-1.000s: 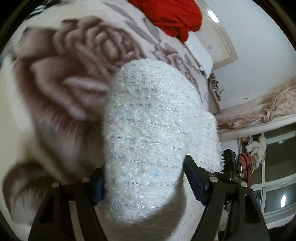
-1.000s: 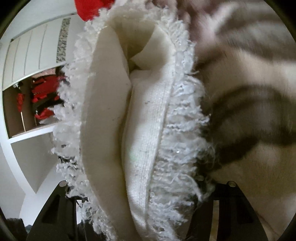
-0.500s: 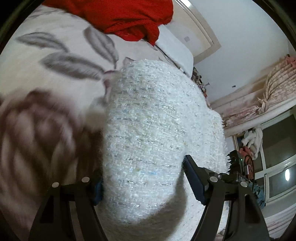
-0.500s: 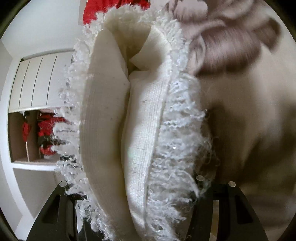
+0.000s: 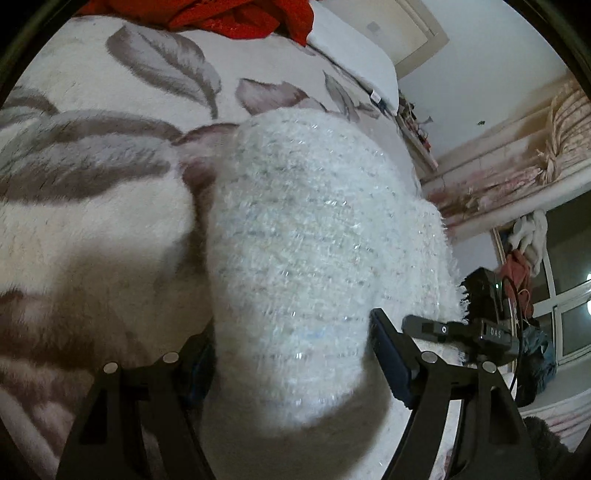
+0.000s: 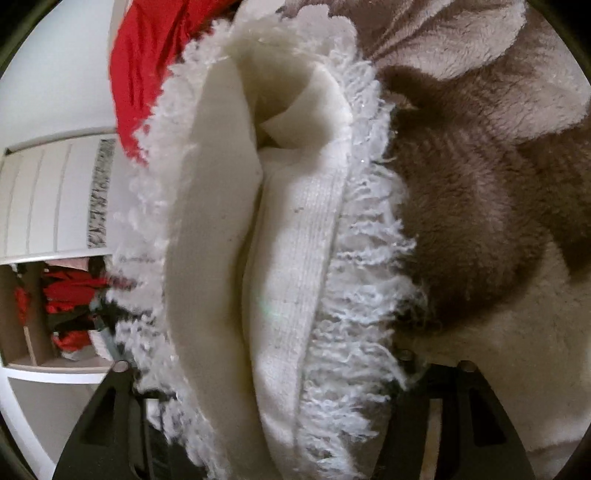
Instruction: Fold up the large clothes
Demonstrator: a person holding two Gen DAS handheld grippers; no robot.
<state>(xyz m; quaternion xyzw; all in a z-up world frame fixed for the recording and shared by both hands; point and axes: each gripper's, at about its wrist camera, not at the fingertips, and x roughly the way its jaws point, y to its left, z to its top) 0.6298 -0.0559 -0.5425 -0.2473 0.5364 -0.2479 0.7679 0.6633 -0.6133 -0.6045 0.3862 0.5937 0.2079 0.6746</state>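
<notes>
Left gripper (image 5: 291, 363): a thick bundle of the white fuzzy tweed garment (image 5: 314, 258) sits between its jaws, silver threads glinting in the knit. The left pad is buried behind the fabric; the right blue pad (image 5: 391, 363) touches the bundle's edge. Can't tell whether they actually clamp or just bracket it.

Right gripper (image 6: 266, 384): the same garment's fringed edge (image 6: 369, 295) and cream lining (image 6: 207, 236) fill the space between the jaws, folded layers standing edge-on to the camera. The jaws have just been opening, with cloth between them; both fingertips are hidden under the fringe, so grip or no grip is not readable here either.

Garment location: draped over both grippers, above a plush blanket (image 5: 92, 206) printed with brown-grey flowers and leaves, which covers the bed. In the left wrist view the bundle hangs close over the blanket; contact unclear.

Red clothing (image 5: 236, 14) lies at the far end of the blanket, well apart from the white piece. The second gripper's black body (image 5: 480, 325) shows at the right of the left wrist view, just beside the garment's fringe. A white wardrobe (image 6: 44, 199) stands behind, with red items in its open shelf.
</notes>
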